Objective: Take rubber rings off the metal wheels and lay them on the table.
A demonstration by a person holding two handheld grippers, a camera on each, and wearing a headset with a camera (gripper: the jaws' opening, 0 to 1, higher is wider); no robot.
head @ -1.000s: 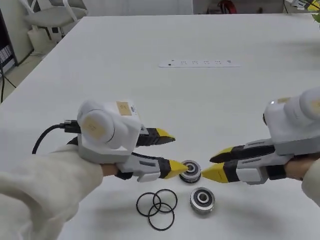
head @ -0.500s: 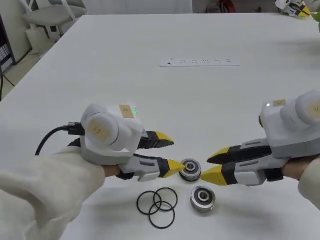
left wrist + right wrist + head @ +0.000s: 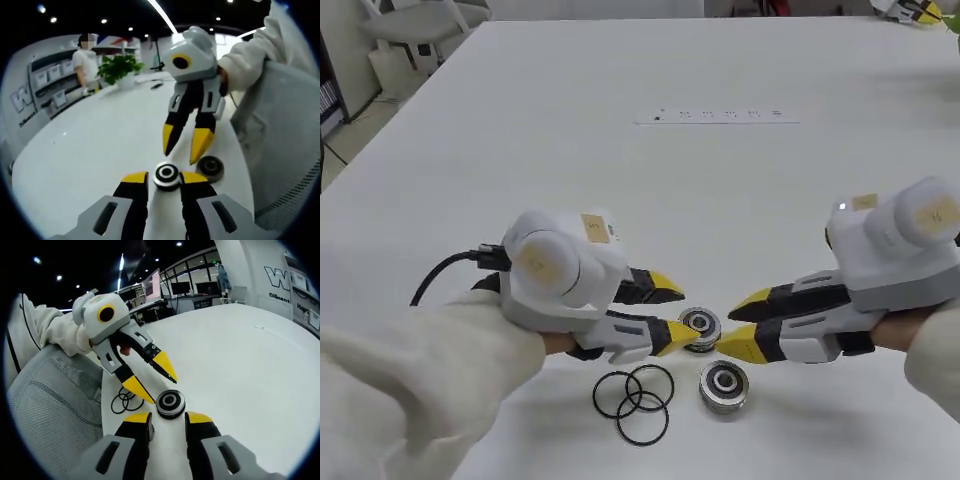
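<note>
One metal wheel (image 3: 700, 325) with a dark rubber ring lies flat on the white table (image 3: 620, 150), between my two grippers. My left gripper (image 3: 678, 310) is open; its lower tip touches the wheel (image 3: 166, 175), which lies in the gap between the two tips. My right gripper (image 3: 742, 322) faces it from the right, open, its tips just short of the wheel (image 3: 170, 404). A second wheel (image 3: 724, 385) lies nearer me. Three loose black rubber rings (image 3: 635, 395) overlap on the table to its left.
A white power strip (image 3: 715, 116) lies farther back on the table. A black cable (image 3: 450, 270) trails from the left gripper. A person (image 3: 82, 55) stands by shelves beyond a potted plant (image 3: 120, 67). A mesh chair back (image 3: 55, 400) is beside the table.
Both grippers have closed in on the wheel between them. The left gripper has moved right, so the wheel now lies between its tips. Rings and the second wheel stay put.
</note>
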